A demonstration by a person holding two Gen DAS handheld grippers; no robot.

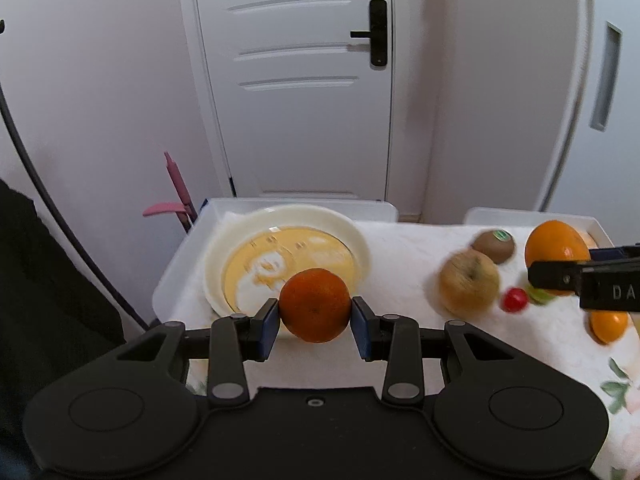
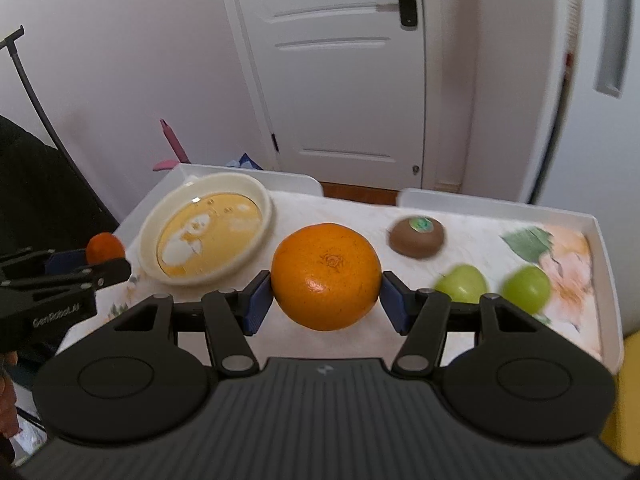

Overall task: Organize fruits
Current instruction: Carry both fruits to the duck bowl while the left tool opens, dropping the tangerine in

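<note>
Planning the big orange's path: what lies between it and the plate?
Bare tablecloth only, in the right wrist view, between the big orange and the plate.

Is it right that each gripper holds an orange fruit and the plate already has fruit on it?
Not quite. The plate has no fruit on it, as the right wrist view shows. The left gripper does hold a small orange, and the right gripper a big orange.
</note>
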